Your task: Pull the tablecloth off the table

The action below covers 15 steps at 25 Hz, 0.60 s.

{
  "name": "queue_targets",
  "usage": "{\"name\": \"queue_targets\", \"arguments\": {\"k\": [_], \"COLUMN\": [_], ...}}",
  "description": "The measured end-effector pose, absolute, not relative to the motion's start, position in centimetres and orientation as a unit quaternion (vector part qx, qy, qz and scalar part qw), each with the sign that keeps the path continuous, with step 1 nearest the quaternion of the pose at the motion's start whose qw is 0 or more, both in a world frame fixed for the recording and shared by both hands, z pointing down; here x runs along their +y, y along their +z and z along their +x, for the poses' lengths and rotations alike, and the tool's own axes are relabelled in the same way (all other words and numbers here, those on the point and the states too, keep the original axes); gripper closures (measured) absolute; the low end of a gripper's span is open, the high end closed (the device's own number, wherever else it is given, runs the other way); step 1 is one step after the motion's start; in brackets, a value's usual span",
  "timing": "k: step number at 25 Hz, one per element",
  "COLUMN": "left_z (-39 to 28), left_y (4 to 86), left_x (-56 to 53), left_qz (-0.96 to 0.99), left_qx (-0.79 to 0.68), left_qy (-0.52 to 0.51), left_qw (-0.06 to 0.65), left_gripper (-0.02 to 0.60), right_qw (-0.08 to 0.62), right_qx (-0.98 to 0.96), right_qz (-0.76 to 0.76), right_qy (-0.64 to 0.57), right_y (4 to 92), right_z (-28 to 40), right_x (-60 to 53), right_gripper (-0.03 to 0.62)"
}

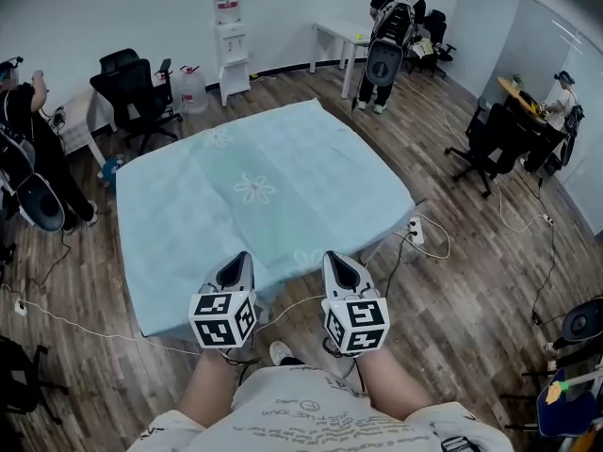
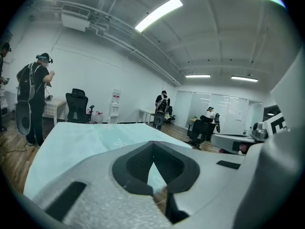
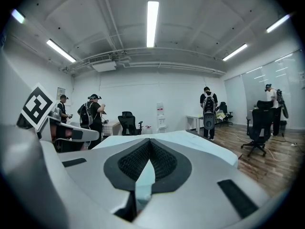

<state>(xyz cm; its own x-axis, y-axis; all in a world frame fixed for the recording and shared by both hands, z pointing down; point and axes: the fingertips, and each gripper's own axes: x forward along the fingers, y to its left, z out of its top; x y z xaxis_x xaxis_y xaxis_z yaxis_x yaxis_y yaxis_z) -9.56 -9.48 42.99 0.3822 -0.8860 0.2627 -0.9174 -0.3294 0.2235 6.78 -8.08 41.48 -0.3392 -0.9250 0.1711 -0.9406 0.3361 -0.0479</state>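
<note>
A pale teal tablecloth (image 1: 254, 186) with flower prints covers the table and hangs over its near side. My left gripper (image 1: 236, 257) and right gripper (image 1: 337, 255) sit side by side at that near edge, both pointing across the table. Each is shut on the cloth's near edge. In the left gripper view the jaws (image 2: 152, 144) meet at the tips, with teal cloth (image 2: 86, 137) showing in the gap behind them and floor below it. In the right gripper view the tips (image 3: 150, 142) are also together, and a strip of cloth (image 3: 190, 140) fills the slot between the pads.
Cables and a power strip (image 1: 415, 229) lie on the wooden floor by the table's near right corner. Office chairs (image 1: 137, 97) and a water dispenser (image 1: 230, 40) stand behind the table. A person (image 1: 391, 36) stands at the back right, another person (image 1: 28, 149) at the left.
</note>
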Motion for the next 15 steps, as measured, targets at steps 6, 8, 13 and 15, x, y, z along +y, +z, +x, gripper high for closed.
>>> {"name": "queue_targets", "arguments": {"k": [6,8,13,15], "left_z": [-10.1,-10.4,-10.8,-11.1], "left_y": [43.3,43.2,43.3,43.6], "left_x": [-16.2,-17.9,-20.9,-21.5], "left_qz": [0.813,0.813,0.813,0.810], "left_qx": [-0.552,-0.554,-0.554,-0.557], "left_qy": [0.055,0.058,0.059,0.056], "left_qw": [0.176,0.168,0.169,0.175], "left_gripper": [0.569,0.569,0.569,0.569], "right_qw": [0.060,0.057,0.059,0.061], "right_qx": [-0.815,-0.814,-0.810,-0.808], "right_qz": [0.572,0.574,0.579,0.581], "right_qy": [0.065,0.065,0.073,0.074], "right_y": [41.0,40.9,41.4,41.6], "right_z": [6.2,6.1,6.4,6.6], "right_x": [-15.4,-17.4,-20.5,-21.5], "right_gripper": [0.580,0.580,0.580,0.580]}}
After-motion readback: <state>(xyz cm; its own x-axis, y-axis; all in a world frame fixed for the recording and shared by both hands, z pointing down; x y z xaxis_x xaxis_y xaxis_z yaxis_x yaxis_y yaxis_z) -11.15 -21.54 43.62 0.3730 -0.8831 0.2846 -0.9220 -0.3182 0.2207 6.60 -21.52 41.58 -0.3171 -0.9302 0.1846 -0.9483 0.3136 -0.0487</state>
